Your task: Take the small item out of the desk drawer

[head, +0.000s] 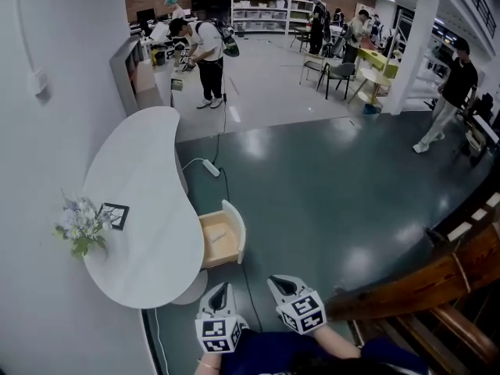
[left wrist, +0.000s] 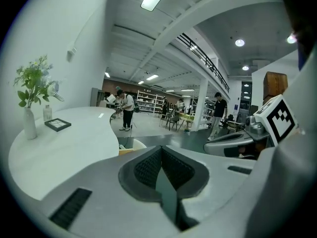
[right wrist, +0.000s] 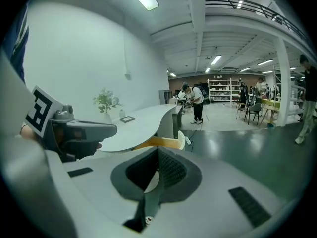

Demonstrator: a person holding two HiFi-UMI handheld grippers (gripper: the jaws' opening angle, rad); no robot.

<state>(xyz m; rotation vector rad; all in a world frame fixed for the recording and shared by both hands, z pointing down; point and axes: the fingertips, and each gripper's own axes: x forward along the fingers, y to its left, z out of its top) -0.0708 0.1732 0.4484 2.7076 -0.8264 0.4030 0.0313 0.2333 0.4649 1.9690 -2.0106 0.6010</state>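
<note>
Legible text: none. Left gripper cube (head: 217,336) and right gripper cube (head: 305,312) bear square black-and-white coded markers only, no letters or numerals. Framed picture (head: 114,215): too small to read.

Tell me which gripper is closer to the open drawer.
The left gripper: in the head view it sits right before the white-fronted wooden drawer; the right gripper sits further aside.

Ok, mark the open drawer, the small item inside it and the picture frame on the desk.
open drawer (head: 237,230), head view, on its white front panel.
small item (head: 218,237), head view, on the pale strip on the drawer floor.
picture frame (head: 114,216), head view, on its middle.
</note>
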